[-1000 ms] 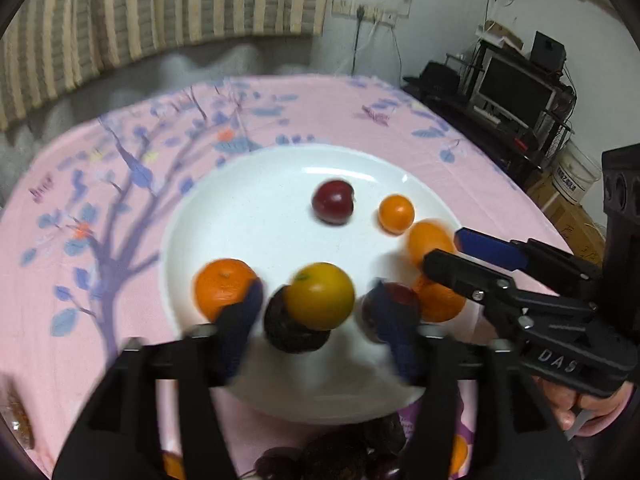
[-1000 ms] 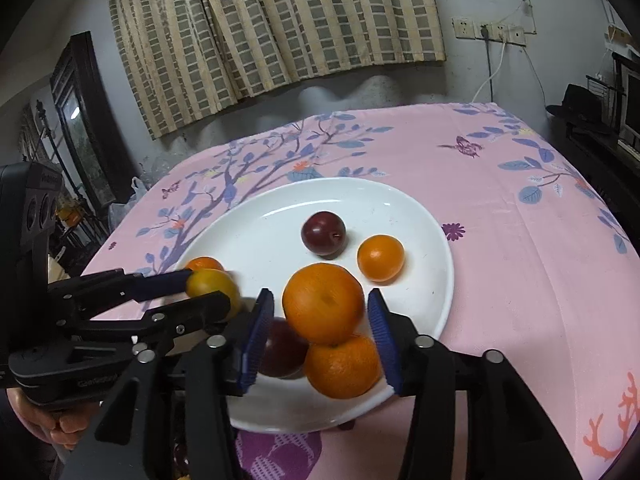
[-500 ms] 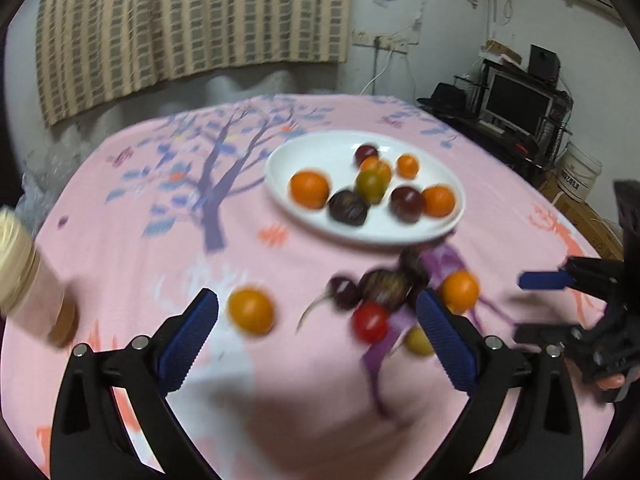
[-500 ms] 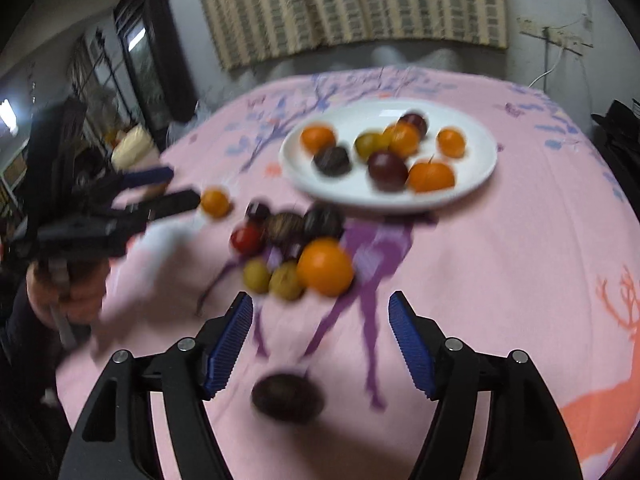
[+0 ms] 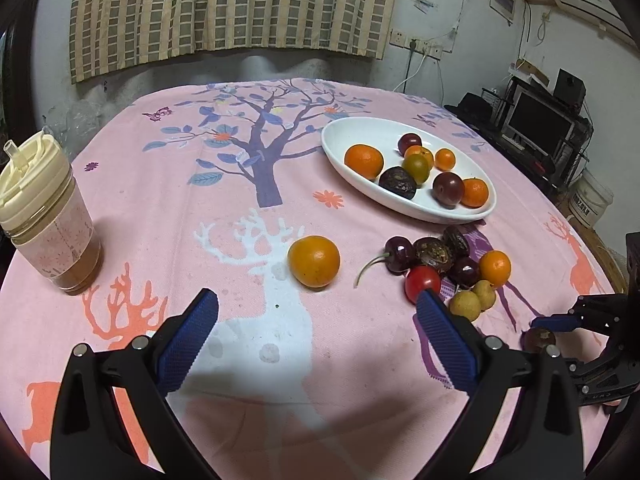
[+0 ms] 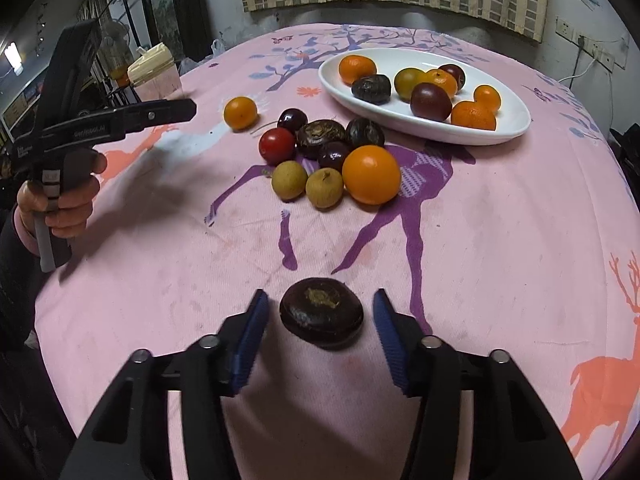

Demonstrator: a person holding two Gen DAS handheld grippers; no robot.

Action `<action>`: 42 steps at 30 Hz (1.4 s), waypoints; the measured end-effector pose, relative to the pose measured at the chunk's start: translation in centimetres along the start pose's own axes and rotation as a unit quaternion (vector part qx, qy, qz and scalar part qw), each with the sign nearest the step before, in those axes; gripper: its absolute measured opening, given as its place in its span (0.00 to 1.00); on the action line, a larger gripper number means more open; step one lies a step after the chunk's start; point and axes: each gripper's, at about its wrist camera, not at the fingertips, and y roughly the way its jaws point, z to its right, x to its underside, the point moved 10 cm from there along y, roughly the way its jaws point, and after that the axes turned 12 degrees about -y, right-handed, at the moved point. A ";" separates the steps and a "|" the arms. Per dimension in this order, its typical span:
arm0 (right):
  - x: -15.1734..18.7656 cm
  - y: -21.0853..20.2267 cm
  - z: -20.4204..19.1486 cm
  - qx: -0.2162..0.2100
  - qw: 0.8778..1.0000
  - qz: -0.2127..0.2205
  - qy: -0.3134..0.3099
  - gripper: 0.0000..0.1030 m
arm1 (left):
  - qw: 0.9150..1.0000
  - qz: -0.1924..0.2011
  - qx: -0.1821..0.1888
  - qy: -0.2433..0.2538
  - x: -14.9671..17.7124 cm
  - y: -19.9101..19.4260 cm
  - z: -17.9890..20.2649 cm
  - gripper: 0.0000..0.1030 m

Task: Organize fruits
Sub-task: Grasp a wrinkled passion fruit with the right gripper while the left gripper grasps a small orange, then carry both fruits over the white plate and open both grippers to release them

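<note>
Here the right tool (image 6: 319, 325) is sitting low over the bench (image 6: 500, 248), which is wearing a pink printed cloth, its blue-padded jaws wide and bracketing a dark brown wrinkled round fruit (image 6: 321, 312) without touching it; a gap is showing on both sides. In the left wrist view that same dark fruit (image 5: 539, 339) is lying at about 4 o'clock, next to the right tool's blue tip.

The left tool (image 5: 316, 332) is hovering wide and gripping nothing, with a loose round orange fruit (image 5: 314, 261) lying ahead of its fingers at 12 o'clock, clear of both pads.

A cluster of loose fruit is resting mid-bench at 12 o'clock from the right tool: a big orange (image 6: 371, 174), two yellow-tan small round fruits (image 6: 307, 183), a red cherry tomato (image 6: 277, 145), dark cherries (image 6: 331, 155) and dark wrinkled fruits (image 6: 320, 136), mostly touching each other.

Beyond them, at 1 o'clock, a white oval ceramic plate (image 6: 516, 118) is carrying oranges, dark plums, a greenish-yellow fruit and one dark wrinkled fruit.

A clear tumbler with a cream lid (image 5: 44, 216) is standing at 9 o'clock in the left wrist view, well apart from the fruit.
</note>
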 end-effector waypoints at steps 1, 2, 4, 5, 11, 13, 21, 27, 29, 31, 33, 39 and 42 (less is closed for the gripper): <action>0.1 0.0 0.0 0.000 1.000 0.001 -0.001 0.38 | 1.000 -0.001 0.001 0.003 0.1 0.1 0.1 0.95; 0.1 -0.1 0.1 -0.002 1.000 0.002 0.002 0.38 | 1.000 -0.003 0.001 0.006 0.1 0.3 0.3 0.95; 0.0 -0.2 0.3 -0.011 1.000 0.007 0.012 0.38 | 1.000 -0.010 0.001 0.015 0.2 0.9 0.7 0.95; -0.1 -0.4 0.3 -0.020 1.000 0.014 0.019 0.38 | 1.000 -0.012 0.000 0.020 0.3 1.2 0.8 0.95; -0.6 -1.0 1.0 -0.043 0.997 0.033 0.046 0.38 | 0.999 -0.019 -0.005 0.046 -0.9 3.3 1.2 0.62; -0.6 -0.8 1.3 -0.040 0.997 0.030 0.054 0.38 | 0.999 -0.024 -0.007 0.035 -1.5 4.1 0.7 0.61; -0.5 -1.0 1.8 -0.042 0.996 0.034 0.068 0.38 | 0.998 -0.046 -0.018 0.037 -1.8 6.6 0.5 0.49; -0.5 -1.1 2.0 -0.042 0.996 0.036 0.071 0.38 | 0.997 -0.064 -0.015 0.028 -1.2 7.4 0.2 0.39; -0.5 -1.1 2.1 -0.039 0.996 0.037 0.072 0.38 | 0.998 -0.066 -0.009 0.018 -1.2 7.5 0.1 0.38; -0.5 -1.2 2.2 -0.040 0.996 0.040 0.075 0.38 | 0.998 -0.066 -0.009 0.016 -1.1 7.4 0.1 0.37; -0.9 -1.5 2.6 -0.040 0.994 0.054 0.082 0.38 | 0.998 -0.068 -0.006 0.012 -1.2 7.1 0.3 0.37; -6.4 -3.7 7.4 -0.016 0.980 0.142 0.140 0.38 | 0.999 -0.019 0.031 0.031 -5.6 4.7 4.7 0.37; -9.6 -3.2 10.9 0.021 0.970 0.169 0.171 0.38 | 0.998 -0.012 0.056 0.033 -8.1 5.8 8.1 0.37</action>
